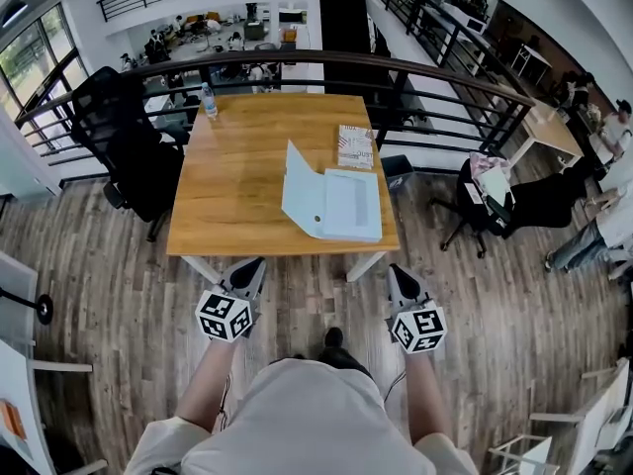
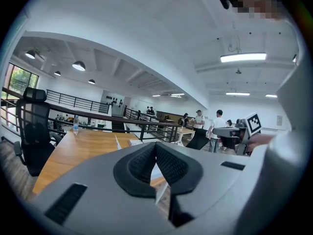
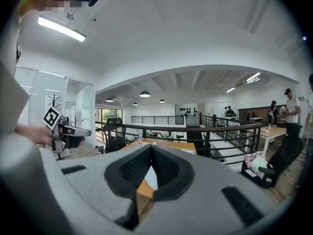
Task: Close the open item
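Folder (image 1: 331, 204), pale blue, rectangular, on wooden table (image 1: 237, 166)

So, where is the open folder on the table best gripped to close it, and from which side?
Probably the free left edge of its raised cover, coming from the left with the left tool. The cover stands tilted up beside the flat half, hinged where they meet, so it should swing rightward. That tool is shut now.

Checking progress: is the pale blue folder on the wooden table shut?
No, the pale blue folder stands open, its cover raised.
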The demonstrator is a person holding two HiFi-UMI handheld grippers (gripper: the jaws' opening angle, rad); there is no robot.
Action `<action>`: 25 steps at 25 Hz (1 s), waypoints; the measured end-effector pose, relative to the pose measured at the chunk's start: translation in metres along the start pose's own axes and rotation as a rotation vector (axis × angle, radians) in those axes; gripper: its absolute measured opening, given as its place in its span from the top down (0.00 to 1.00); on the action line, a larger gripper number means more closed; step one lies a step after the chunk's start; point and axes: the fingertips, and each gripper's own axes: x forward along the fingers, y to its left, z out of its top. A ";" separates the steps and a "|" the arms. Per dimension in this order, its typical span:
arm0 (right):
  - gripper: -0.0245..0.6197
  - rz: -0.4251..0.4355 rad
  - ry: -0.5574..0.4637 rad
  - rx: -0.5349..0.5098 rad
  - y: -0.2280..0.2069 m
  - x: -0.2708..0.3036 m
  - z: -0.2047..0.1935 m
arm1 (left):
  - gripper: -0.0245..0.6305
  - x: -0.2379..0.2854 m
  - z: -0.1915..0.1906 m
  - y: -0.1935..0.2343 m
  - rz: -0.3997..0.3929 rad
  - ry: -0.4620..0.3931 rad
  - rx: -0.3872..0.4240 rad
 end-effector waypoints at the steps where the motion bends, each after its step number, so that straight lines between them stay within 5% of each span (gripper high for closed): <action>1: 0.96 0.000 0.001 0.001 -0.001 0.003 -0.001 | 0.97 0.002 -0.001 0.002 0.001 0.002 -0.001; 13: 0.96 0.025 0.011 0.018 -0.025 0.050 -0.003 | 0.97 0.037 0.006 0.029 0.037 0.015 -0.008; 25: 0.96 0.070 0.038 0.033 -0.104 0.141 0.002 | 0.97 0.136 0.023 0.055 0.086 0.033 -0.022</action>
